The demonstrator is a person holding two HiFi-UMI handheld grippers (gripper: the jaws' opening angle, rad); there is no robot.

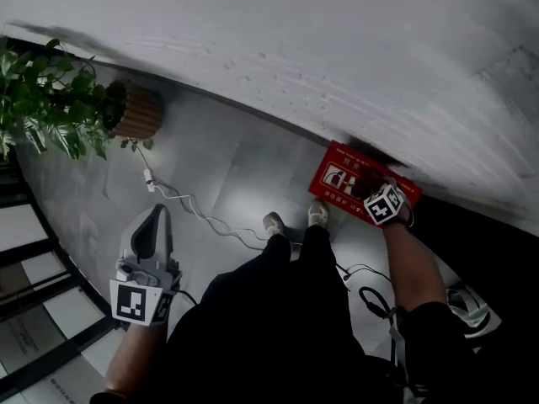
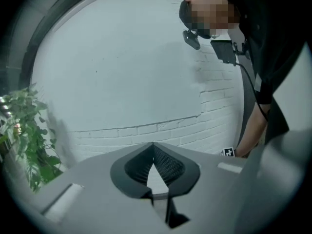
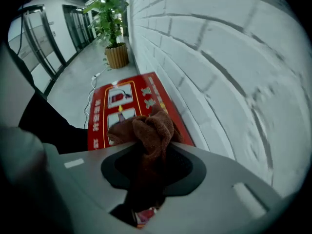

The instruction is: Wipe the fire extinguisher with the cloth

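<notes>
Right gripper (image 3: 152, 147) grips my brown cloth (image 3: 146, 128) over the red extinguisher box (image 3: 122, 101), frame centre; wiping step, I judge; next, press cloth onto it. Left gripper (image 2: 153, 152) clenched, empty.

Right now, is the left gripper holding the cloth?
No; the right gripper grips the brown cloth, and the left gripper is empty.

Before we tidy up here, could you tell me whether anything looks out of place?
A loose white cable snakes over the floor from near the potted plant toward the person's shoes; nothing else stands out.
</notes>
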